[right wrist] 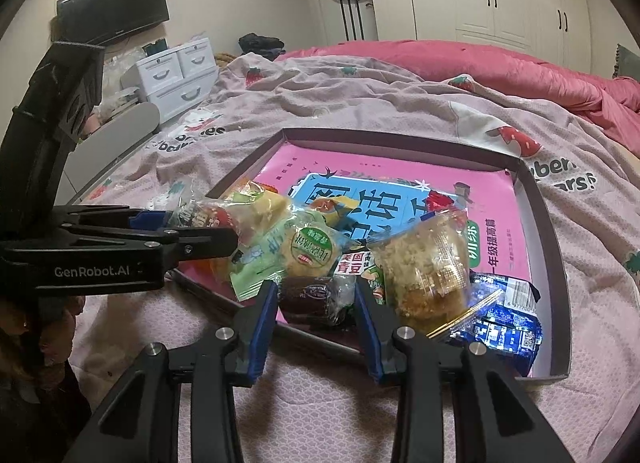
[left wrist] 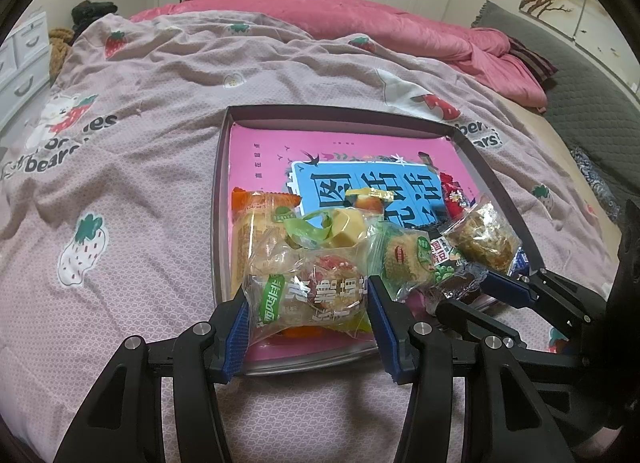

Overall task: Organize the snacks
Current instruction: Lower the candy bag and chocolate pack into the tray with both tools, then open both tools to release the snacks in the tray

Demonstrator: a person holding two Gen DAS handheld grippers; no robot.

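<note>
Pink bedding is lying under a shallow tray (left wrist: pixel 496 179) that is holding a pink book and a heap of wrapped snacks at its near edge. At the left of the heap, the left gripper (left wrist: pixel 308 313) is pinching a clear packet with green-and-white lettering (left wrist: pixel 308 295), both blue pads pressing its sides. Further right, the right gripper (right wrist: pixel 316 297) is closing its pads around a dark brown wrapped sweet (right wrist: pixel 314 299) lying just beside a crumbly cake in clear wrap (right wrist: pixel 428 275) and a blue packet (right wrist: pixel 504 323). Sorting seems to be at the picking stage; next, each piece likely needs lifting clear without dragging its neighbours, then setting down in the tray's bare far part
</note>
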